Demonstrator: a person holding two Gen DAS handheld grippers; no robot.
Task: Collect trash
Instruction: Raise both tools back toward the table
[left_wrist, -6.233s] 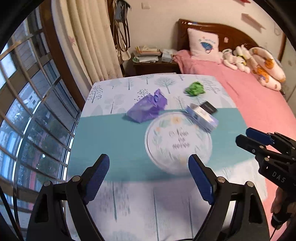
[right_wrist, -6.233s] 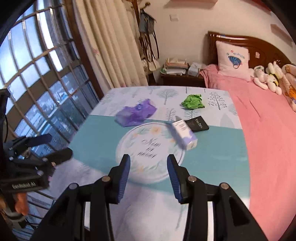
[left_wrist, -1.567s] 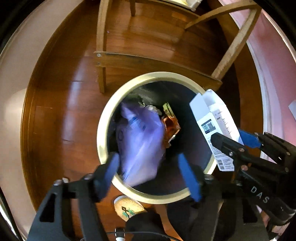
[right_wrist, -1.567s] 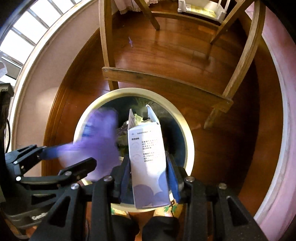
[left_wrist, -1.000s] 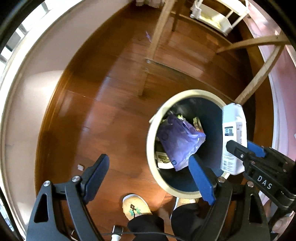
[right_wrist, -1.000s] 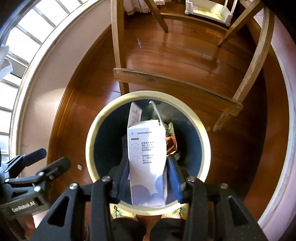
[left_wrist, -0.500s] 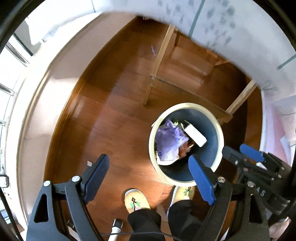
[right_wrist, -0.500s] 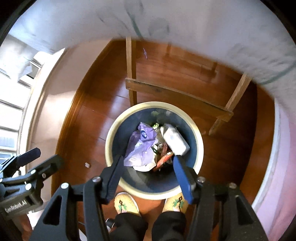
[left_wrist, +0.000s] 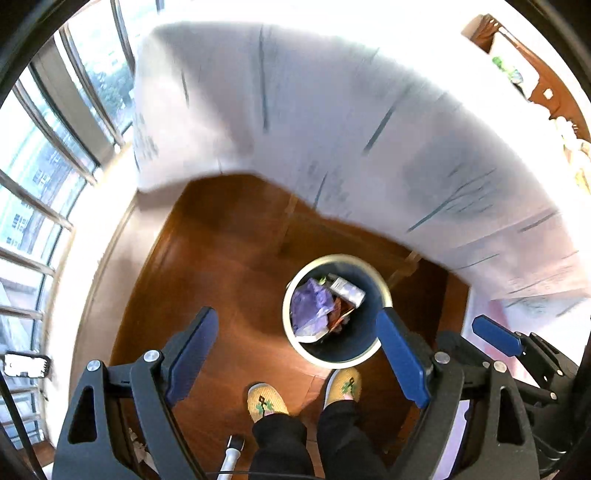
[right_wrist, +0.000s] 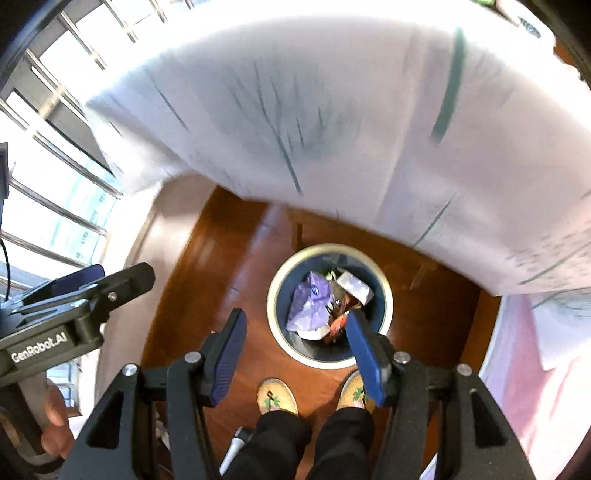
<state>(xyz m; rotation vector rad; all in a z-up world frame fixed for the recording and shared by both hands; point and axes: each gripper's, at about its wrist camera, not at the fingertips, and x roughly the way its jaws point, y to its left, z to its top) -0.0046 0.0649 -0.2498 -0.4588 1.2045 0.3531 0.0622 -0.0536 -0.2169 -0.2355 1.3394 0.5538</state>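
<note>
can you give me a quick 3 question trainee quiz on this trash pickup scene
1. True or false: the purple bag lies inside the trash bin.
2. What does the right gripper hold? A) white carton B) nothing C) purple bag
3. Fill in: the bin stands on the wooden ____, just ahead of the person's slippers.

Key: 1 true. 2 B, both it and the left gripper are open and empty; the white carton is in the bin. 3 floor.
</note>
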